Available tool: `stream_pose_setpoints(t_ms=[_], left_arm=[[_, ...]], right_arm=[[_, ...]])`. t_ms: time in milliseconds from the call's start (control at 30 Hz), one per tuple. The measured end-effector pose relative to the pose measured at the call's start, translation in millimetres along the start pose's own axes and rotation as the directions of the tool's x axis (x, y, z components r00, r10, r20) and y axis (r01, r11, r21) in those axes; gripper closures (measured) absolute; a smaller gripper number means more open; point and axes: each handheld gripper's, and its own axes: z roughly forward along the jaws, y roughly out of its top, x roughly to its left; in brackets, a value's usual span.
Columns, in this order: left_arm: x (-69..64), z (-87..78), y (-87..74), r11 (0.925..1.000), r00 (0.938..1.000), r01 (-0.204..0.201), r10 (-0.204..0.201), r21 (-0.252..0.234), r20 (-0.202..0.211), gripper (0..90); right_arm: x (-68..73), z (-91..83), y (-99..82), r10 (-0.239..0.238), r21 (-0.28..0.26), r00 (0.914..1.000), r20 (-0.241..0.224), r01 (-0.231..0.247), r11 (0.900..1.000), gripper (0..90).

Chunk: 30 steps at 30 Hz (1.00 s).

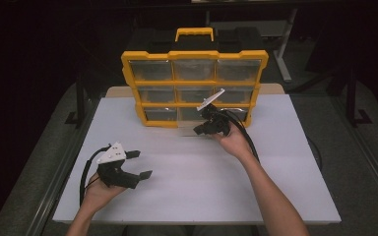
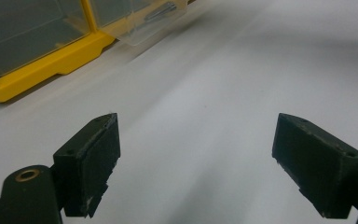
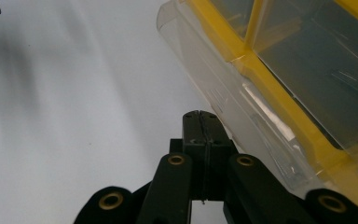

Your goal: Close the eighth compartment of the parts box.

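Two black hand-held grippers — left gripper (image 1: 139, 164), right gripper (image 1: 200, 129). Each carries a pale grey three-cornered plate on top and a black trailing cable. Brass-ringed pivot holes on linkage arms; blocky, scuffed jaw pads. Forearms bare — no sleeves visible.

Dim room, one lit tabletop

In the high view the white table (image 1: 187, 182) catches light from above while the surroundings on all sides sink into near-black; the picture is soft and grainy. The left gripper view blurs the far yellow organizer (image 2: 42, 70). The right gripper view shows a dark soft shadow at far left and pale sheen on the clear drawer (image 3: 242, 107).
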Motion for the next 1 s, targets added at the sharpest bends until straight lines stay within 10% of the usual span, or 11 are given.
stream_pose_setpoints(t_ms=[1000], left_arm=[[0.2, 0.3, -0.4, 1.0000, 1.0000, -0.001, 0.001, 0.000, 0.000, 15.1]], right_arm=[[-9.5, 3.4, 5.9, 0.012, 0.004, 0.9997, 0.022, -0.012, 0.9999, 89.0]])
